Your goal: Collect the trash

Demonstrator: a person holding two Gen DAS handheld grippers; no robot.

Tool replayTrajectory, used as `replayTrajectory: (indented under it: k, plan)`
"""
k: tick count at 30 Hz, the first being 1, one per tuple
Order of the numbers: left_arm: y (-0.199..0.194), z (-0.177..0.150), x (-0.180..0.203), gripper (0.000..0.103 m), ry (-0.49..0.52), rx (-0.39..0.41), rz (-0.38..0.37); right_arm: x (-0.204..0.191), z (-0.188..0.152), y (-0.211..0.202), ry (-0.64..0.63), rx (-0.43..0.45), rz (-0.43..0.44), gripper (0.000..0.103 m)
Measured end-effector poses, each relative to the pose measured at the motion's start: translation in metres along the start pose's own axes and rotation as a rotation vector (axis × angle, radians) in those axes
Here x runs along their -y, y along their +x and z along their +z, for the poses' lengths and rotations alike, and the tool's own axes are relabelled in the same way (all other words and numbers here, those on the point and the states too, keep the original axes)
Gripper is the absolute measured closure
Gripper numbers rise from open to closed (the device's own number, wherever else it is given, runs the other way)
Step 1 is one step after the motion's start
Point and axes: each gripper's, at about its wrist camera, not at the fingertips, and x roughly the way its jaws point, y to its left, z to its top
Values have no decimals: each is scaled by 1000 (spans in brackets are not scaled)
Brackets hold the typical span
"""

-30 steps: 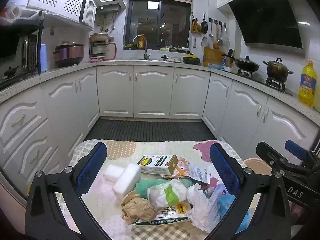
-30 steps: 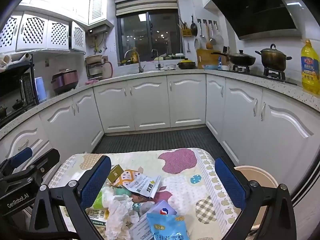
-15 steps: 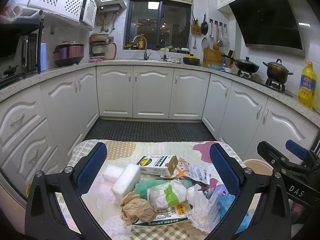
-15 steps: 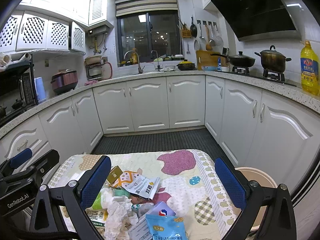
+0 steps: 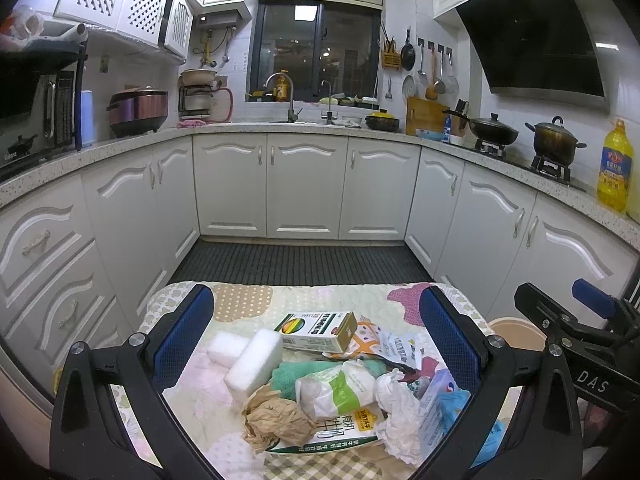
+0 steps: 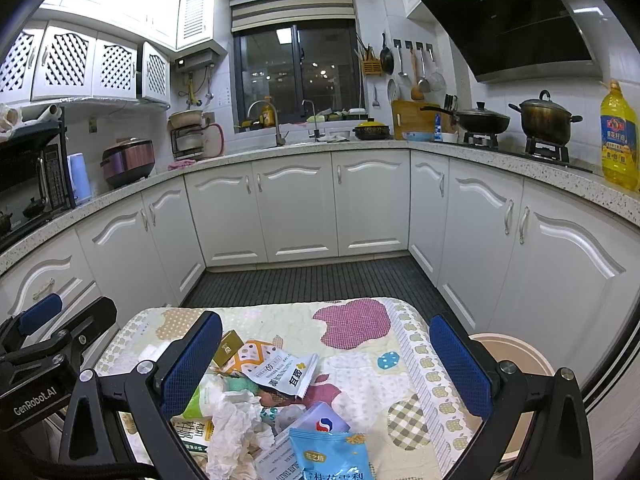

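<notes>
A pile of trash lies on a small table with a patterned cloth [image 5: 244, 304]. In the left wrist view I see two white foam blocks [image 5: 254, 364], a green-and-white carton [image 5: 316, 330], a crumpled brown paper ball [image 5: 276, 420], a white-and-green bag [image 5: 340, 392] and crumpled white tissue [image 5: 396, 408]. In the right wrist view there is a white wrapper [image 6: 280, 374], white tissue [image 6: 236, 424] and a blue packet [image 6: 332, 456]. My left gripper [image 5: 316, 348] is open and empty above the pile. My right gripper [image 6: 326, 368] is open and empty over the pile's right side.
A beige bin [image 6: 516, 360] stands on the floor right of the table; it also shows in the left wrist view [image 5: 516, 332]. White cabinets surround a dark floor mat [image 5: 296, 260]. Pots [image 6: 546, 118] and an oil bottle [image 6: 618, 136] stand on the right counter.
Both grippers have barely shifted; the views are almost the same. Nothing on the table has moved.
</notes>
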Motion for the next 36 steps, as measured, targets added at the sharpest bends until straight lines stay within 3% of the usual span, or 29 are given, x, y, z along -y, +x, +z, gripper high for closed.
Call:
replayTrajectory:
  k: [15, 36]
  plan:
    - [-2, 0, 2, 1, 5, 15, 8, 0, -7, 4, -6, -15, 1, 0]
    - [2, -3, -1, 1, -21, -38, 2, -2, -6, 6, -7, -36, 6, 0]
